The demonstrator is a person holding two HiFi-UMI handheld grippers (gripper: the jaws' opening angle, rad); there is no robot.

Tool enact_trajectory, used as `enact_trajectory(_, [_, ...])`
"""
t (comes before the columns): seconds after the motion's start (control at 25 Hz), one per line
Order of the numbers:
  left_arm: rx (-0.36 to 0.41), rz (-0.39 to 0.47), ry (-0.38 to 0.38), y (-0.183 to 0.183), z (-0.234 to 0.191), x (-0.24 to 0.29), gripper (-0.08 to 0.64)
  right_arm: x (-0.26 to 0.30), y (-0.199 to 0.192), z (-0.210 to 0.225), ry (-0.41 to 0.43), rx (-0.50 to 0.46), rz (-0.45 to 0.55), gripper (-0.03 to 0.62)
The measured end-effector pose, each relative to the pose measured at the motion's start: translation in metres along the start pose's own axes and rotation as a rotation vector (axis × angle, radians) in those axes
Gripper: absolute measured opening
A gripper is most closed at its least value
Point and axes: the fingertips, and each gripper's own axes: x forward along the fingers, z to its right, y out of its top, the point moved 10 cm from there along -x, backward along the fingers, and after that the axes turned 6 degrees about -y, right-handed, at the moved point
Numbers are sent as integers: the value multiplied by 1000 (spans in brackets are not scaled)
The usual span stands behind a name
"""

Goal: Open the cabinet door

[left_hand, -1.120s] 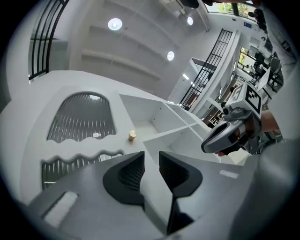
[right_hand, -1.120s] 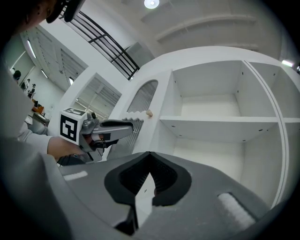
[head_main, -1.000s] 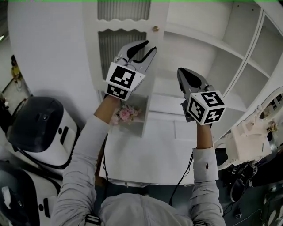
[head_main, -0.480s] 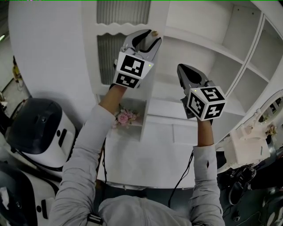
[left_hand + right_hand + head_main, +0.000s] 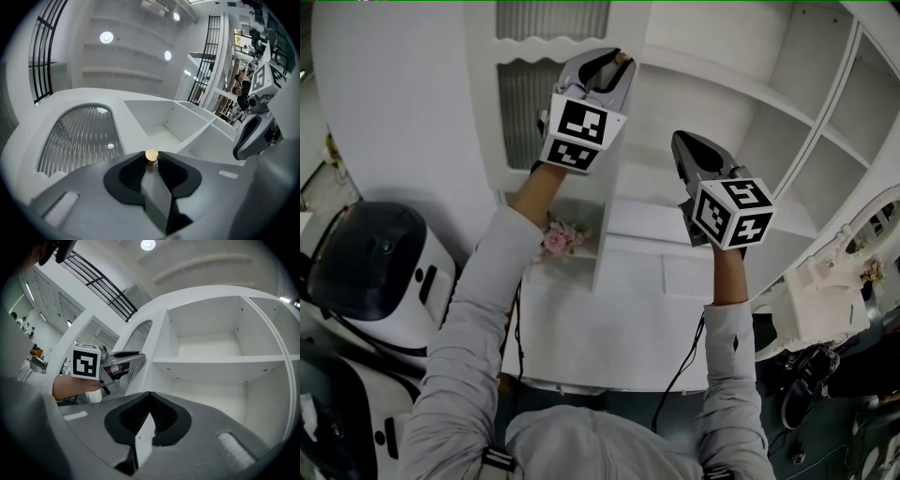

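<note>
The white cabinet door (image 5: 520,112) has a ribbed glass panel and a small gold knob (image 5: 625,58) on its right edge. My left gripper (image 5: 614,62) is raised to that knob. In the left gripper view the knob (image 5: 151,153) sits pinched between the black tips of the left gripper (image 5: 151,160), whose jaws have just been closing onto it. The door panel (image 5: 79,140) lies to the left. My right gripper (image 5: 682,148) hangs shut and empty in front of the open shelves; the right gripper (image 5: 148,394) shows its jaws meeting. It also sees the left gripper (image 5: 131,357) at the door.
Open white shelves (image 5: 750,94) fill the cabinet's right side. Pink flowers (image 5: 558,239) sit in a low niche below the door. A white counter (image 5: 609,319) lies in front of me. A black-and-white machine (image 5: 375,272) stands at the left, a white ornate object (image 5: 825,300) at the right.
The left gripper has risen from below the knob up to it and its jaws have closed around the knob. The right gripper has stayed in place.
</note>
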Motion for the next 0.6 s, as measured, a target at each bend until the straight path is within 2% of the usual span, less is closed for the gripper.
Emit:
enact_trajectory(0.36, [-5,25,7,-1,-1,0,97,-8,5,-4,5,14,14,2])
enact_trajectory(0.6, [-62,67,19,0,1,-5,97,-21,5,-2,-8,3,-8,2])
